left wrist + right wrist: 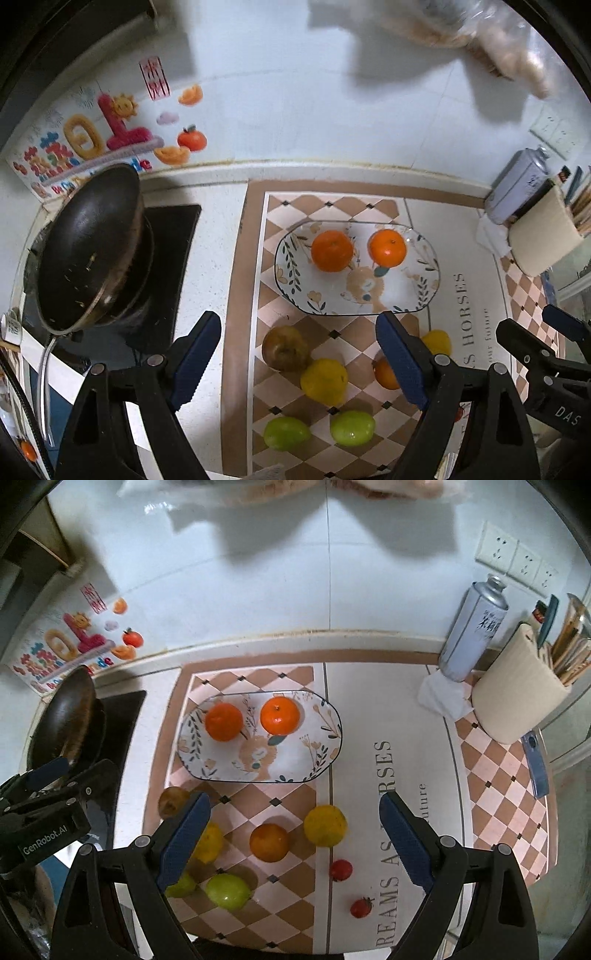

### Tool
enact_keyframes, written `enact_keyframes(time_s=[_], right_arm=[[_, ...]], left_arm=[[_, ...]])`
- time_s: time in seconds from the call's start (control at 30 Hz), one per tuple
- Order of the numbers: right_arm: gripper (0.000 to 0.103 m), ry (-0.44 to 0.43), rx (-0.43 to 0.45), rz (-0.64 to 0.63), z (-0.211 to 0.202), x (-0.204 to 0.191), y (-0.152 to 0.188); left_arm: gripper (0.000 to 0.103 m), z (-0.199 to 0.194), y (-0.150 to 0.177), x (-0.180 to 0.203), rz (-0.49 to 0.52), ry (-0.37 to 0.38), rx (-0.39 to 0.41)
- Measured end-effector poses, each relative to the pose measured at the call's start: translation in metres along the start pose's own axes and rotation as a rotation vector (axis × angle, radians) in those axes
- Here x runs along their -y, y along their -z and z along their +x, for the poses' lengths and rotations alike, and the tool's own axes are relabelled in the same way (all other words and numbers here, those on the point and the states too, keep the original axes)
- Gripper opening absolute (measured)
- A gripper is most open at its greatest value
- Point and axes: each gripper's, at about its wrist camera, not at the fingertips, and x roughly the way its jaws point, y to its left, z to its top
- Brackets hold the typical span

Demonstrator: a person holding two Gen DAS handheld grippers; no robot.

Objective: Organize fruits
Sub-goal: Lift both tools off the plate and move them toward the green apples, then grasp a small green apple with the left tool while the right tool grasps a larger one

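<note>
An oval patterned plate (402, 295) (317, 760) on the checkered mat holds two oranges (331, 251) (387, 248) (224, 722) (279, 715). In front of it lie loose fruits: a brown apple (285, 348) (173, 800), two yellow fruits (324, 381) (325, 825), a third orange (269, 842) (384, 373), two green fruits (286, 432) (352, 427) (227, 890) and two small red tomatoes (340, 870) (361, 907). My left gripper (299, 365) is open and empty above the loose fruits. My right gripper (295, 843) is open and empty above the orange.
A dark wok (88, 247) sits on the stove at the left. A spray can (471, 627), a beige utensil holder (517, 698) and a crumpled tissue (441, 696) stand at the right. A tiled wall with stickers (92, 136) is behind.
</note>
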Motion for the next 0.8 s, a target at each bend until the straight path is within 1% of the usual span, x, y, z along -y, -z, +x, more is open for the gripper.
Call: enact_keyframes(time_s=[0.1, 0.2, 0.23, 0.33, 0.37, 0.4, 0.43, 0.47, 0.53, 0.57, 0.63, 0.7, 0.77, 0.8], right_arm=[[0.095, -0.023, 0.027, 0.004, -0.02, -0.002, 0.006], [0.095, -0.057, 0.024, 0.015, -0.026, -0.003, 0.01], [0.095, -0.069, 0.012, 0.021, -0.025, -0.003, 0.012], [0.095, -0.111, -0.08, 0.033, 0.003, -0.003, 0.021], [0.095, -0.131, -0.12, 0.03, 0.015, -0.004, 0.026], [0.095, -0.161, -0.165, 0.029, 0.029, -0.006, 0.032], [0.095, -0.194, -0.214, 0.029, 0.044, -0.009, 0.038], [0.095, -0.238, -0.285, 0.025, 0.065, -0.014, 0.047], [0.095, -0.285, -0.384, 0.007, 0.098, -0.024, 0.062], [0.095, -0.287, -0.436, -0.009, 0.118, -0.032, 0.073], [0.093, -0.283, -0.498, -0.044, 0.144, -0.043, 0.087], [0.087, -0.279, -0.561, -0.074, 0.17, -0.056, 0.101], [0.083, -0.284, -0.608, -0.089, 0.187, -0.064, 0.112], [0.078, -0.282, -0.631, -0.098, 0.195, -0.068, 0.118]], left_arm=[[0.086, -0.017, 0.005, 0.0, 0.0, 0.016, 0.021], [0.086, -0.029, 0.01, -0.001, -0.006, 0.035, 0.033], [0.086, -0.032, 0.012, -0.003, -0.009, 0.041, 0.034], [0.086, -0.028, 0.018, -0.007, -0.008, 0.046, 0.023], [0.093, -0.023, 0.021, -0.009, -0.004, 0.036, 0.007], [0.097, -0.011, 0.025, -0.012, -0.002, 0.021, -0.029], [0.097, -0.003, 0.029, -0.015, -0.003, 0.015, -0.053], [0.097, 0.007, 0.034, -0.018, -0.005, 0.005, -0.078], [0.097, 0.03, 0.047, -0.027, -0.015, -0.01, -0.152], [0.097, 0.039, 0.053, -0.03, -0.02, -0.02, -0.179], [0.097, 0.06, 0.068, -0.039, -0.036, -0.034, -0.242], [0.097, 0.081, 0.082, -0.051, -0.071, -0.046, -0.318], [0.097, 0.094, 0.094, -0.059, -0.095, -0.048, -0.367], [0.097, 0.1, 0.099, -0.062, -0.109, -0.051, -0.387]])
